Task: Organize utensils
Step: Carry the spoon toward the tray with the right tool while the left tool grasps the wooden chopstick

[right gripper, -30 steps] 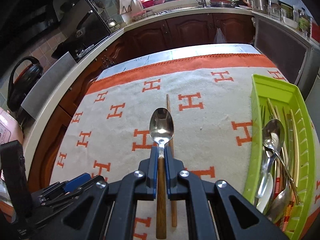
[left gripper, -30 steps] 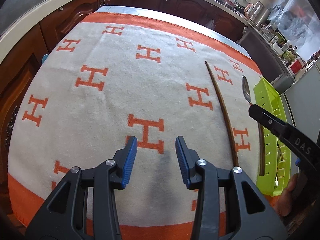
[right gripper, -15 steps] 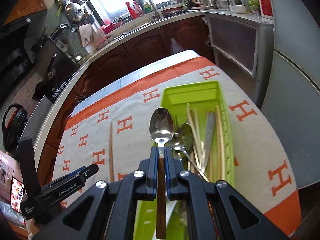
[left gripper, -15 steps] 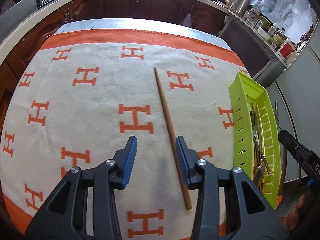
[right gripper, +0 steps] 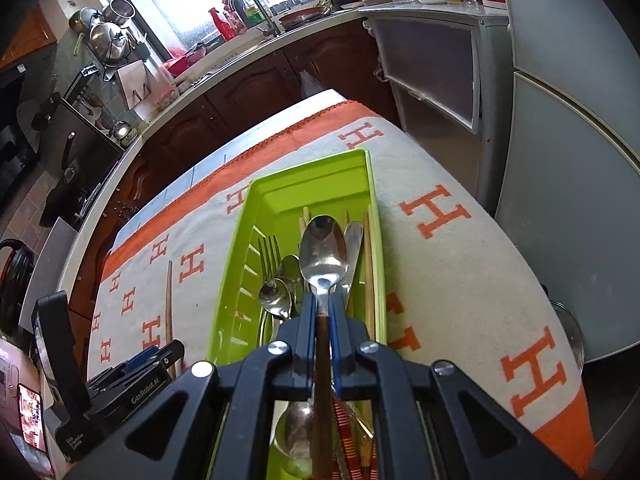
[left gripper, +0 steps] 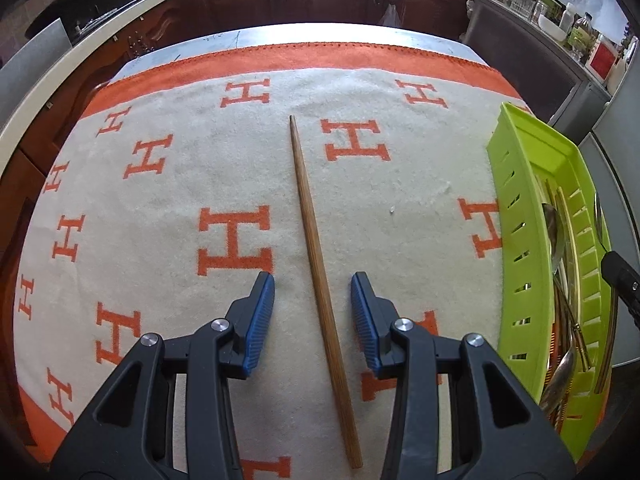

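A single brown wooden chopstick (left gripper: 316, 240) lies lengthwise on the white and orange cloth, and my left gripper (left gripper: 313, 312) hovers open above its thick half, one blue pad on each side, not touching it. My right gripper (right gripper: 323, 312) is shut on a wooden-handled metal spoon (right gripper: 324, 248), holding it over the green utensil tray (right gripper: 308, 178). The tray holds forks, spoons and light chopsticks. In the left wrist view the tray (left gripper: 516, 216) stands at the right edge of the cloth. The chopstick (right gripper: 169, 300) also shows left of the tray in the right wrist view.
The table's cloth (left gripper: 168, 208) carries orange H marks and an orange border. Dark wooden cabinets and a light counter curve around the far side. A sink, pots and bottles line the counter (right gripper: 256, 36). A grey fridge (right gripper: 580, 160) stands right of the table.
Both grippers have swept to the right across the table. The chopstick now lies between my left jaws, and the spoon in my right gripper has come over the tray.
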A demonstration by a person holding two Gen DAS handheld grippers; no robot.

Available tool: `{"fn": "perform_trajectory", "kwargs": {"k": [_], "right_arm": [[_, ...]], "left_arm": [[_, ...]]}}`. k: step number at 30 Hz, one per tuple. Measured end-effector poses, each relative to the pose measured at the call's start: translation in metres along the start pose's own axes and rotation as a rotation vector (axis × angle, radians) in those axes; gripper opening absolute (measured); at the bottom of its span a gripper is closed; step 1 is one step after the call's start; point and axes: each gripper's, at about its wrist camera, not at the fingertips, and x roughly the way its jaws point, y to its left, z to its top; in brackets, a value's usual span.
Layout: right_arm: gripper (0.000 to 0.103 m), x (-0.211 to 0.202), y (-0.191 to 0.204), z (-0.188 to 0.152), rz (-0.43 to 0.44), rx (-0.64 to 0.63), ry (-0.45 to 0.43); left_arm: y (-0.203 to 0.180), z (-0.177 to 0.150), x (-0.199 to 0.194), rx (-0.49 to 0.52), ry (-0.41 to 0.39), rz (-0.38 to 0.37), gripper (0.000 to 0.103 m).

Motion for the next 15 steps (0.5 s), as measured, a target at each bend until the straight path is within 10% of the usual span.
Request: {"fn": "perform_trajectory", "kwargs": {"k": [5, 15], "right_arm": [[0.009, 0.007, 0.003, 0.000, -0.013, -0.024, 0.016], [0.013, 0.002, 0.008, -0.003, 0.015, -0.040, -0.005]], "left_arm": [[-0.002, 0.001, 0.000, 0.001, -0.019, 0.000, 0.006], [0.015, -0.002, -0.012, -0.097, -0.044, -0.079, 0.004]]}}
